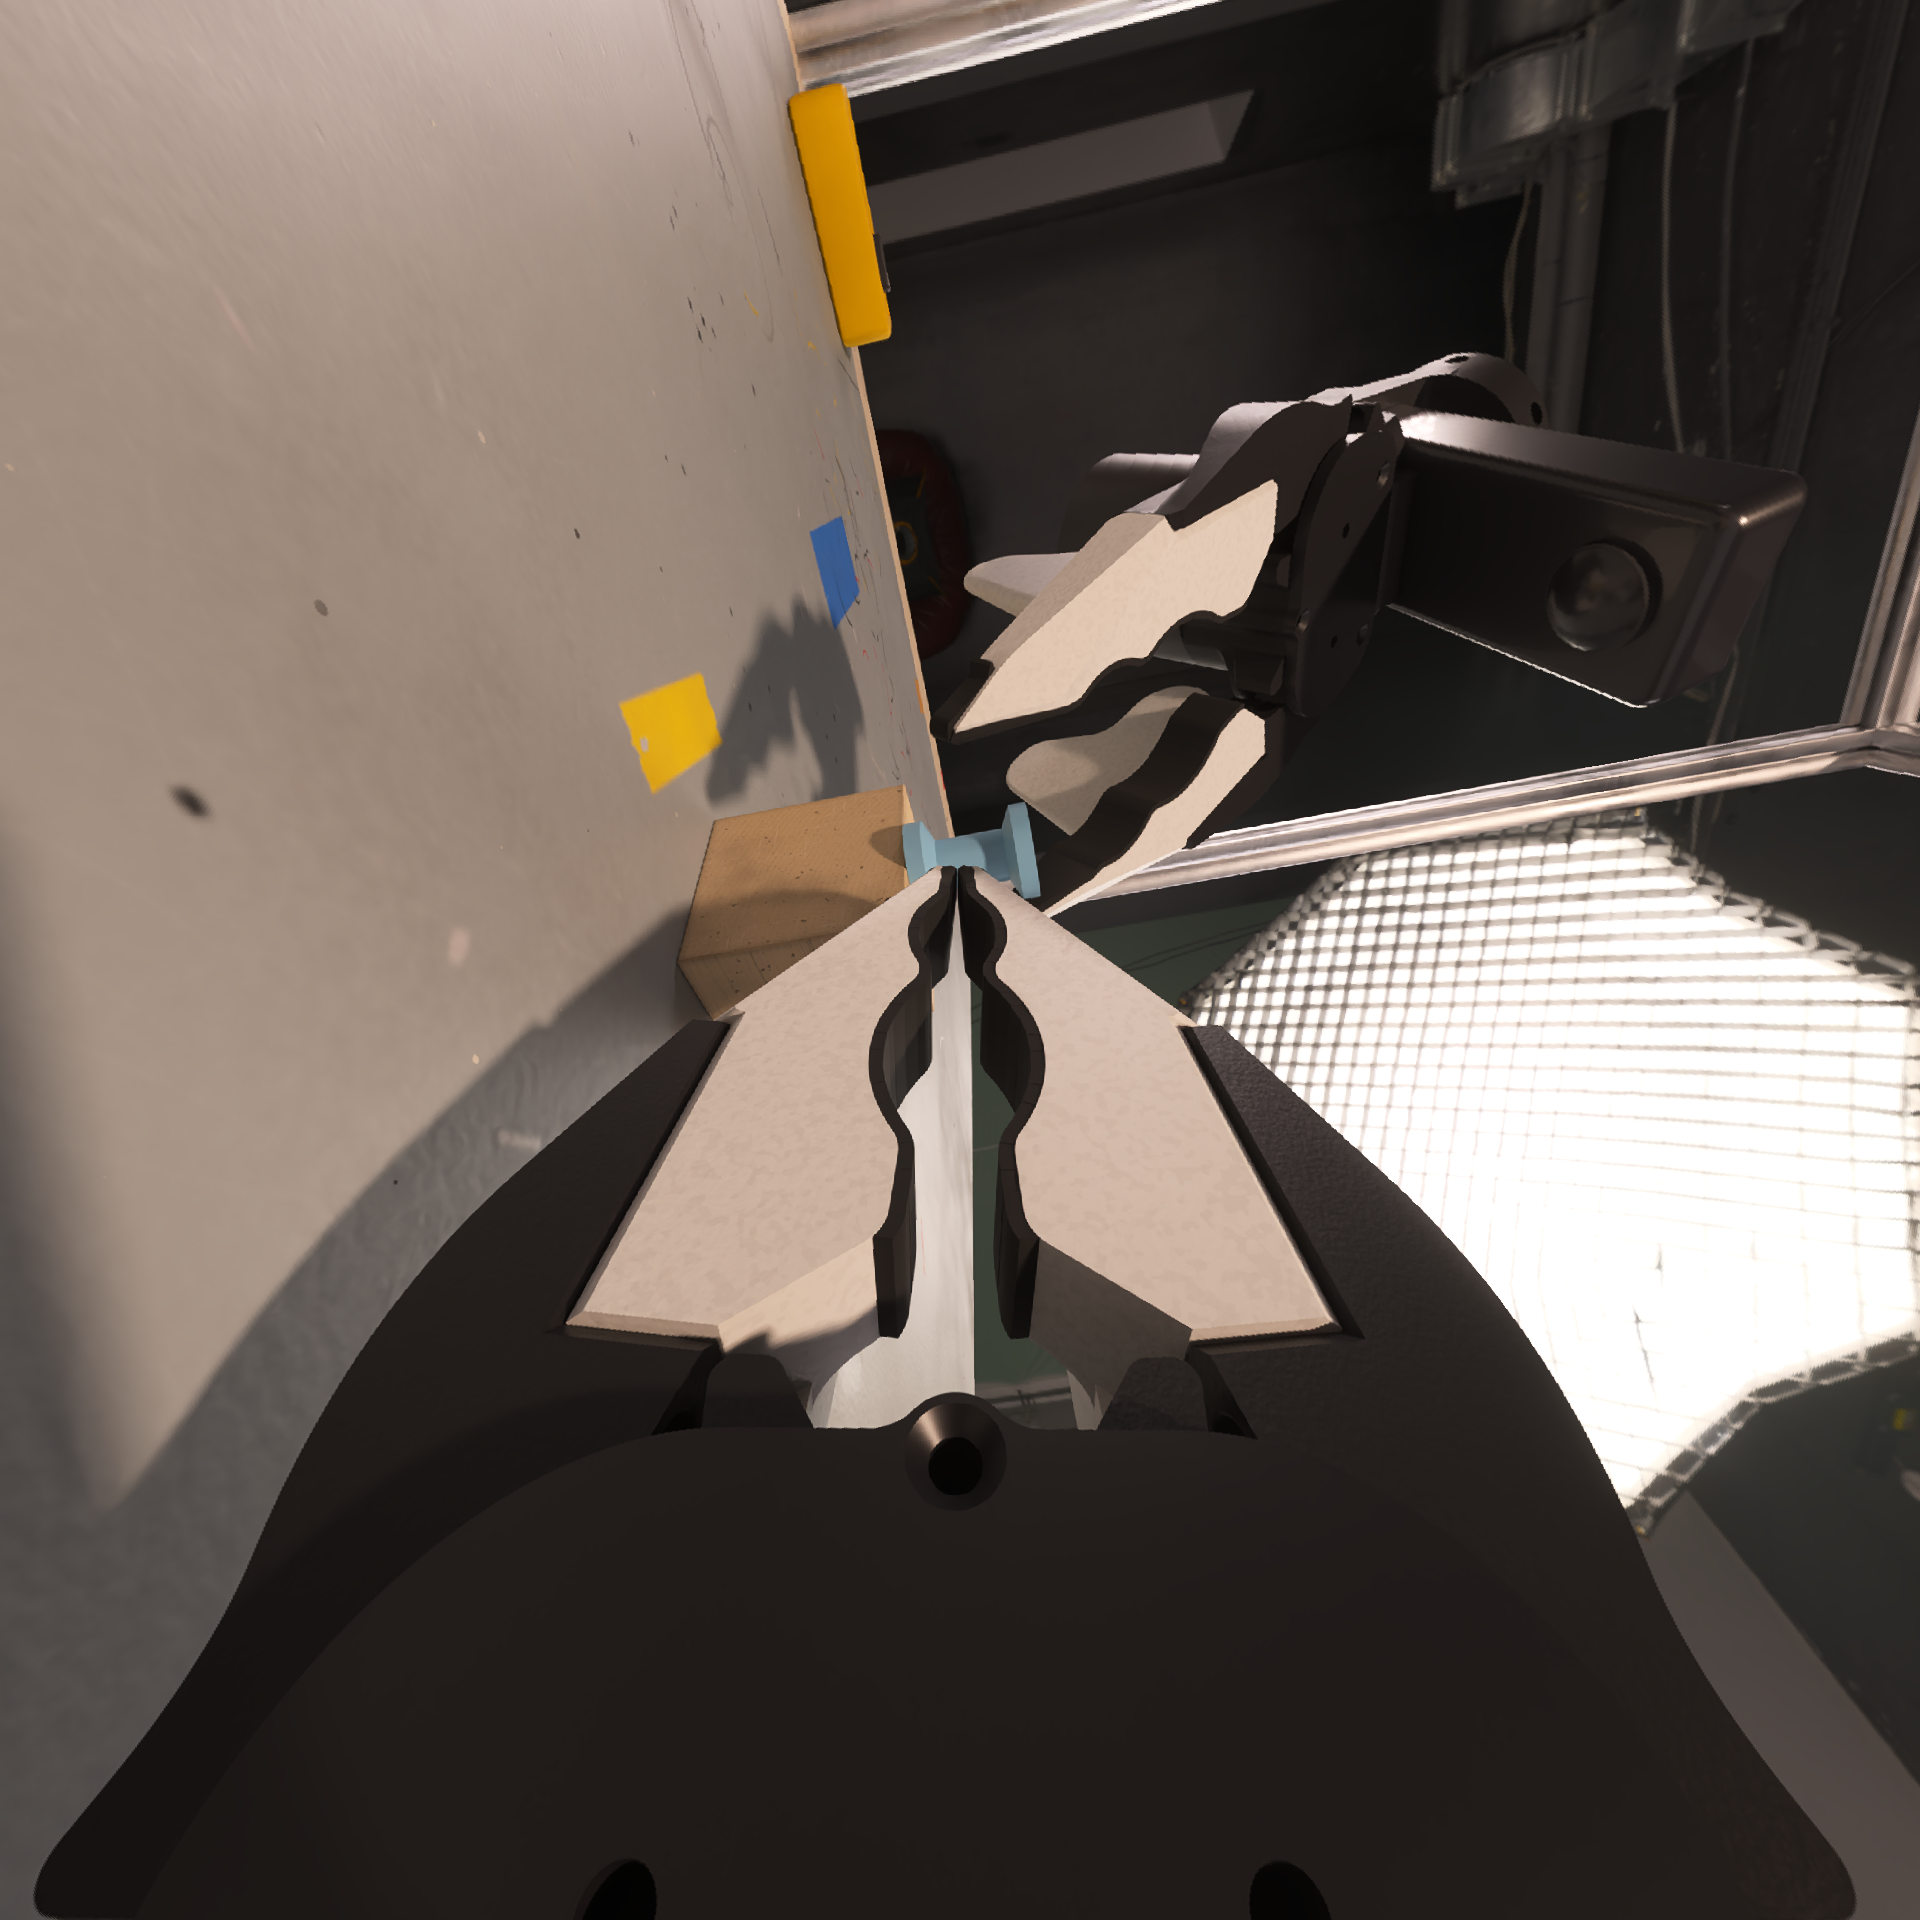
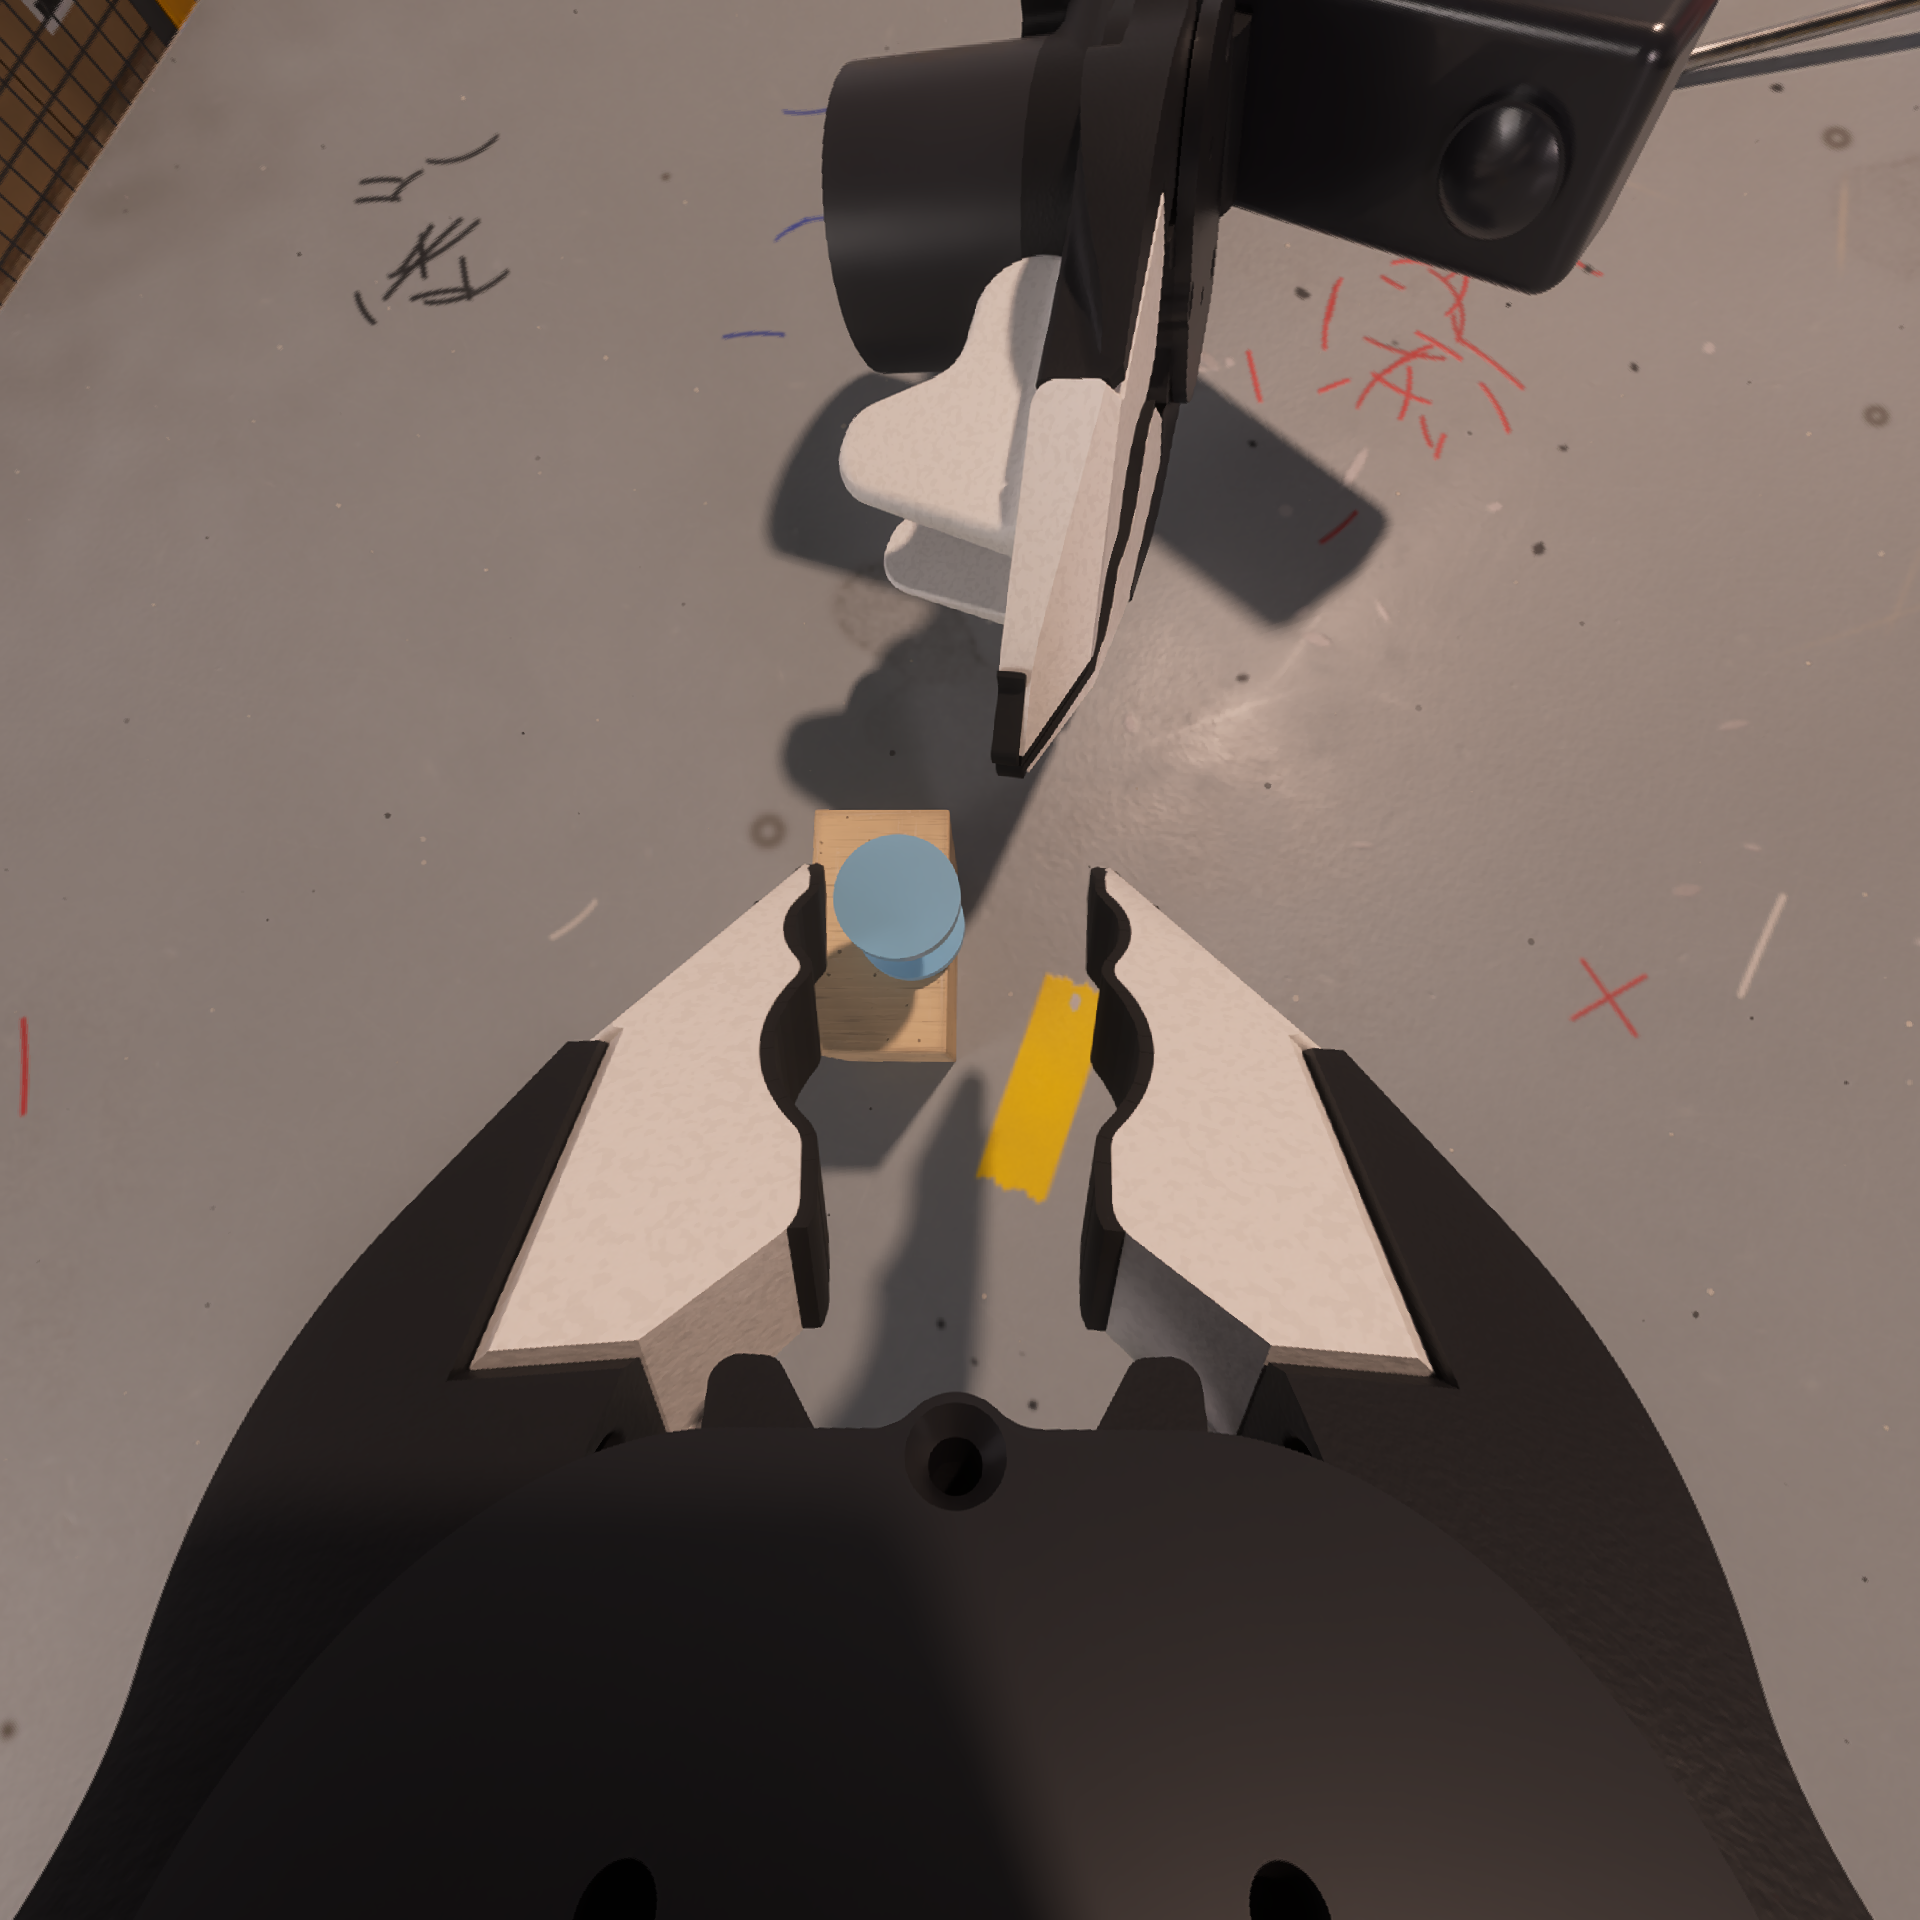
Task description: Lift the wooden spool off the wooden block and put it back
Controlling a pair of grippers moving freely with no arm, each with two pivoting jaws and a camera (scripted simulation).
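The right gripper point(image 2: 951, 883) hangs above the grey worktop point(image 2: 312, 727) looking straight down, its jaws spread wide and holding nothing. Between its fingertips, closer to the left finger, the light blue spool point(image 2: 896, 902) stands upright on the wooden block point(image 2: 883, 1013); the block rests on the worktop with a strip of yellow tape point(image 2: 1034, 1091) lying just beside it. In the left wrist view the left gripper point(image 1: 958, 883) has its jaws drawn almost together, only a thin slit between them, gripping nothing; its tips sit just short of the spool's point(image 1: 971, 852) narrow waist, and whether they touch cannot be told. Here the block point(image 1: 795, 894) sits near the worktop's edge point(image 1: 894, 582). Farther along that edge lie a blue tape patch point(image 1: 834, 569) and, beyond it, a yellow pad point(image 1: 840, 213) on the rim.
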